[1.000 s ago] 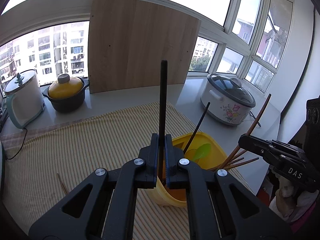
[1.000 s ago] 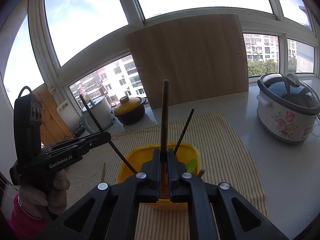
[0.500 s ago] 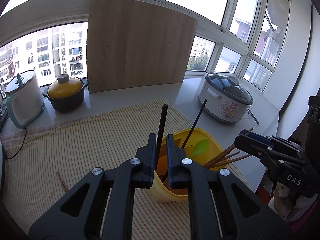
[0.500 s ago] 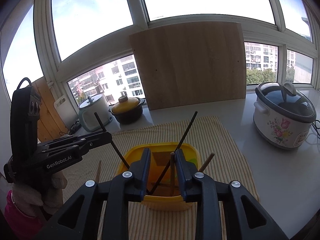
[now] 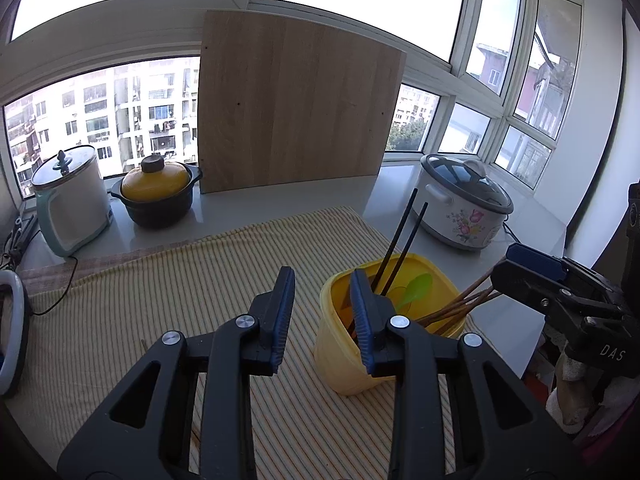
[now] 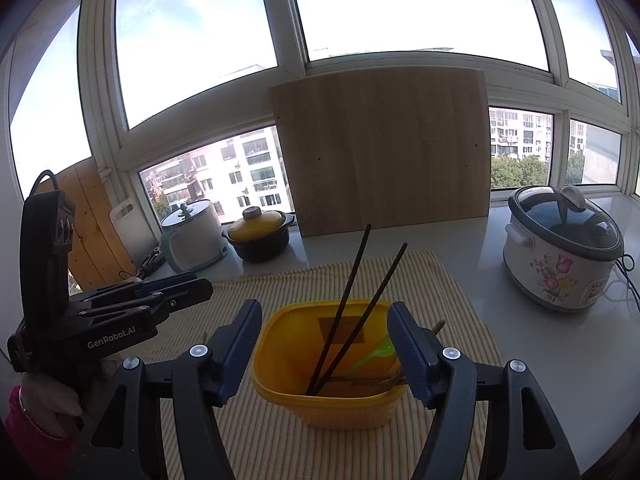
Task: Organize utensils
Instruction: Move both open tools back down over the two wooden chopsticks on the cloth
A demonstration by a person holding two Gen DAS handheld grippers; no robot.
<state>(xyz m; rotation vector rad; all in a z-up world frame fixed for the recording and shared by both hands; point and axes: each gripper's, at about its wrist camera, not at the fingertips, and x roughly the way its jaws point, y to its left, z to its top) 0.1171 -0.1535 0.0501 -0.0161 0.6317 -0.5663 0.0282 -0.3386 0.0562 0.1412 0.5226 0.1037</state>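
Observation:
A yellow container [image 5: 352,364] stands on the striped cloth [image 5: 160,300], holding two black chopsticks [image 5: 400,240], a green spoon [image 5: 416,286] and several brown chopsticks [image 5: 460,306]. My left gripper [image 5: 322,280] hangs just left of its rim, jaws opening with nothing between them. My right gripper [image 6: 325,312] sits in front of the container [image 6: 340,404], jaws opening wide. The black chopsticks [image 6: 356,280] and the spoon [image 6: 376,356] show beyond them, untouched. Each gripper appears in the other's view: the right gripper [image 5: 508,270] and the left gripper [image 6: 200,294].
A stray brown chopstick [image 5: 143,343] lies on the cloth at the left. A flowered rice cooker [image 5: 464,208] stands at the right, a yellow-lidded black pot [image 5: 156,196] and a white cooker [image 5: 68,200] at the back left. A wooden board [image 5: 296,108] leans on the window.
Both grippers were shut on upright chopsticks, black in the left, brown in the right. Both have let go, the sticks now rest in the container, and the jaws have spread apart.

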